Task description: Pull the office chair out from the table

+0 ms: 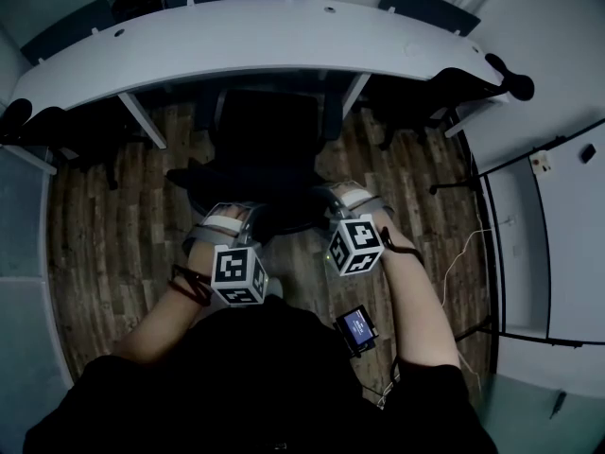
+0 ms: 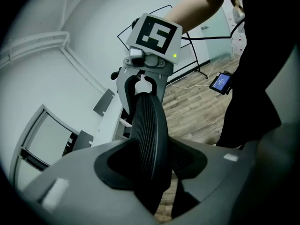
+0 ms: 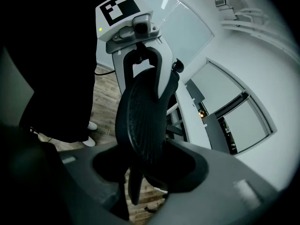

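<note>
The left hand-held gripper [image 1: 227,218] and right hand-held gripper [image 1: 342,197] each clamp the office chair's [image 1: 255,140] mesh backrest [image 2: 147,125]. Its seat sits near the bench [image 1: 246,36]. Pulling seems partly done, with more needed.

The brown wood-plank floor [image 1: 95,244] carried a long, curved white table [image 1: 255,41] on slanted white legs [image 1: 144,121]. A black mesh-backed office chair [image 1: 260,149] stood on the planks just before the table's near edge. Another dark chair [image 1: 416,102] stood on the floor by the table's right end, and a thin white cable [image 1: 463,253] trailed across the planks on the right.
</note>
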Available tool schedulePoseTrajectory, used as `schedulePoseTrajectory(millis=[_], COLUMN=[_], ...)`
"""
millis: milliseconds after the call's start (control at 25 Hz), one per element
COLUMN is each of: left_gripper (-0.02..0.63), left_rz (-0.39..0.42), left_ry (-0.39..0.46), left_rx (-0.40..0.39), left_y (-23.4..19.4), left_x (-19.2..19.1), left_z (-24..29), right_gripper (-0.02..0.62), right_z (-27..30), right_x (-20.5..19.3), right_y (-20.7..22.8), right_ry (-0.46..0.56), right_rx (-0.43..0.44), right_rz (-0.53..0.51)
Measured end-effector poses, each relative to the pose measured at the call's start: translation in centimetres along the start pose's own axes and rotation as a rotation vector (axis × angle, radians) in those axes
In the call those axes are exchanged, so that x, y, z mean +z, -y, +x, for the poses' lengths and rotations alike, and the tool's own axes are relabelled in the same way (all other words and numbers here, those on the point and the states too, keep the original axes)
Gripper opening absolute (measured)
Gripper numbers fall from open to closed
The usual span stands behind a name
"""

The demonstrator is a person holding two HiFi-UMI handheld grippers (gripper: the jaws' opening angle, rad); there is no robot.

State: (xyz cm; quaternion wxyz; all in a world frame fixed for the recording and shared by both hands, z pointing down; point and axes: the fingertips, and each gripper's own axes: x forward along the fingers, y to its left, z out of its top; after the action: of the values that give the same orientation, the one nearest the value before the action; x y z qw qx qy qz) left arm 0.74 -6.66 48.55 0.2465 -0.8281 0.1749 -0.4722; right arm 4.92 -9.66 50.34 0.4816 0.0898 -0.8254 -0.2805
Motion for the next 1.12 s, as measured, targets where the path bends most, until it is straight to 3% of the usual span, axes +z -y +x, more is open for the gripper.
schedulePoseTrajectory(millis=[120,200,320,440,560,640,680,720,800,920,1120], left_gripper=[0.208,0.219,0.222,0.212,0.09,0.005,0.005,0.005,0.005,0.005,0.005], left_rz=[-0.011,-0.032,-0.051,-0.176,-0.393,-0.597,-0.691,-0.764,-0.874,-0.963,-1.031], left_ry=[0.012,0.064,0.224,0.377,0.569,0.713,0.757,0.792,0.86,0.895,0.882], left_rx=[-0.011,-0.022,-0.028,-0.02,0.057,0.091,0.09,0.085,0.069,0.064,0.079], left_y=[-0.4,-0.7,-0.9,-2.8,-7.2,-10.2,-11.3,-12.2,-13.6,-14.0,-13.7], left_x=[0.4,1.2,3.7,5.7,7.2,7.8,7.7,7.6,7.7,7.4,6.5], left_z=[-0.1,-0.7,-3.3,-6.9,-10.7,-13.1,-13.9,-14.5,-15.0,-14.9,-15.1], right_gripper=[0.215,0.221,0.253,0.262,0.259,0.174,0.054,0.002,0.002,0.0,0.0], right_z=[-0.3,-0.8,-2.2,-5.4,-10.9,-14.8,-16.5,-18.0,-20.2,-22.2,-23.9], right_x=[-0.3,-0.6,-1.0,-0.8,1.6,3.8,4.3,4.5,4.7,5.4,6.6], right_y=[0.3,0.6,0.4,0.2,1.5,3.8,5.0,5.9,7.1,7.8,8.7], right_ry=[-0.016,-0.039,-0.061,-0.022,0.197,0.419,0.518,0.596,0.717,0.866,1.061], right_rx=[-0.005,-0.001,0.034,0.047,0.017,-0.077,-0.138,-0.196,-0.298,-0.394,-0.403], right_rz=[0.012,0.042,0.114,0.229,0.431,0.602,0.696,0.776,0.881,1.004,1.152])
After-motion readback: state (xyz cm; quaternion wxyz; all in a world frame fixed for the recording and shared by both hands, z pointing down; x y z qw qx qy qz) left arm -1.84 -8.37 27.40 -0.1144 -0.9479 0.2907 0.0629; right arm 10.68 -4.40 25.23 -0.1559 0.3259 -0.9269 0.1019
